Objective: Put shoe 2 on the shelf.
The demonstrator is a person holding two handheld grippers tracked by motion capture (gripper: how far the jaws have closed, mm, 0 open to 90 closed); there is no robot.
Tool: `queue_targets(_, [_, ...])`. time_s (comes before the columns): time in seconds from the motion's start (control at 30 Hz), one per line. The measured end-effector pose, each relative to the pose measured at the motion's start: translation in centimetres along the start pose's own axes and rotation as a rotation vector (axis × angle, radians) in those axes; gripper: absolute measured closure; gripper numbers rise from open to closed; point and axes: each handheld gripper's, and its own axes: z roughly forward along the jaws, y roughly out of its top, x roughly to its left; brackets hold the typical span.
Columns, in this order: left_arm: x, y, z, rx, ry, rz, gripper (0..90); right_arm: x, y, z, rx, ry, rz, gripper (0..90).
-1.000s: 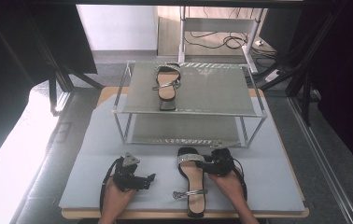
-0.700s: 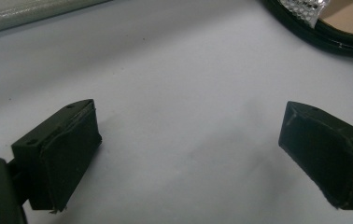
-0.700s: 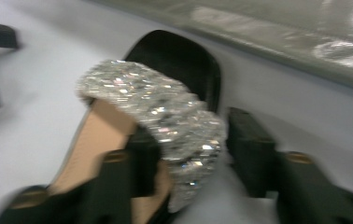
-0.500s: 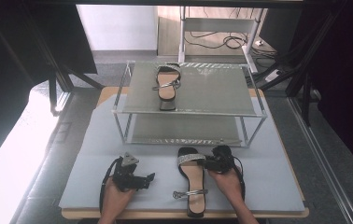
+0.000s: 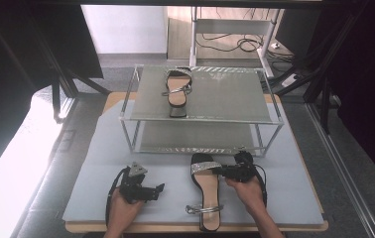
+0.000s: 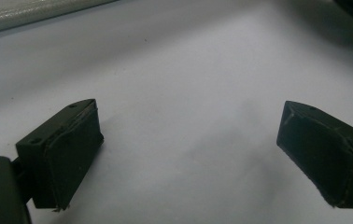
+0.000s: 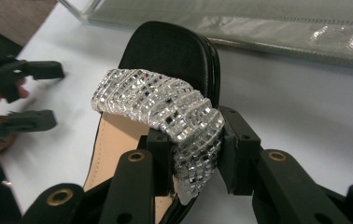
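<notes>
A black sandal [image 5: 206, 193] with a rhinestone strap [image 5: 203, 167] lies on the grey mat, toe toward the rack. My right gripper [image 5: 220, 170] reaches in from the sandal's right side. In the right gripper view its jaws [image 7: 195, 140] have just been closing and now pinch the right end of the glittering strap [image 7: 156, 100], above the sandal's black toe [image 7: 165, 51]. My left gripper [image 5: 159, 190] rests on the mat to the left, open, with bare mat between its pads [image 6: 188, 149]. A matching sandal [image 5: 177, 89] lies on the rack's top shelf.
The two-tier metal rack [image 5: 225, 94] stands at the back of the mat [image 5: 101, 163], its lower shelf close behind the sandal's toe. The left gripper [image 7: 44, 95] shows at the left in the right gripper view. Cables lie on the floor beyond the table.
The right gripper's jaws have come together on the sandal's strap. Both hands have stayed about where they were.
</notes>
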Motion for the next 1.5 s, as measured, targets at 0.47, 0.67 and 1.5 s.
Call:
queue_targets(0.47, [0.1, 0.0, 0.0, -0.006, -0.009, -0.008, 6.6, 0.6, 1.6, -2.9, -0.032, 0.038, 0.000, 68.8])
queue_targets(0.67, [0.2, 0.0, -0.1, -0.008, -0.012, -0.014, 6.7, 1.0, 2.2, -3.8, -0.035, 0.050, 0.000, 68.8])
queue_targets(1.5, [0.2, -0.1, -0.1, -0.010, -0.015, -0.017, 6.8, 1.9, -0.3, 2.3, 0.015, -0.161, -0.223, 56.6])
